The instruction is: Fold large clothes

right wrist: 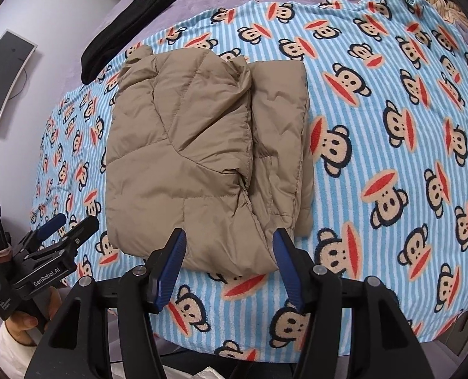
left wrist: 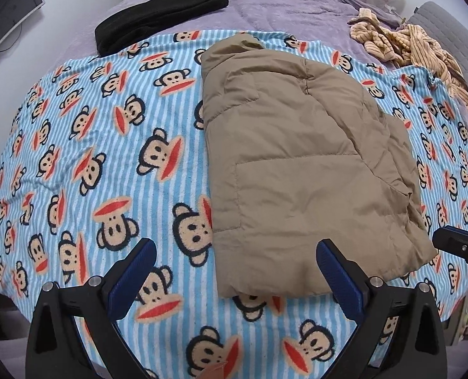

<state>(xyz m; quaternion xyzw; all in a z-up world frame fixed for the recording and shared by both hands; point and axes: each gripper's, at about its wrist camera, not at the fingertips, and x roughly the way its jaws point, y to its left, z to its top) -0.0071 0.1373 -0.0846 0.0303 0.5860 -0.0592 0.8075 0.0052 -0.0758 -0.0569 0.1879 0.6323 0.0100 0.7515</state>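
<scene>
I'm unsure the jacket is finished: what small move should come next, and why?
Probably bring both open grippers, left gripper and right gripper, onto the near hem of the tan puffer jacket and fold it away in half. It lies as a long, side-folded bundle on the monkey-print blanket, neither gripper holding it.

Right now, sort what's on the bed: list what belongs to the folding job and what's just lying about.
Part of the job:
- tan puffer jacket, already folded
- left gripper and right gripper, both open, holding nothing

Lying about:
- black garment
- striped beige clothes
- monkey-print blanket underneath
</scene>
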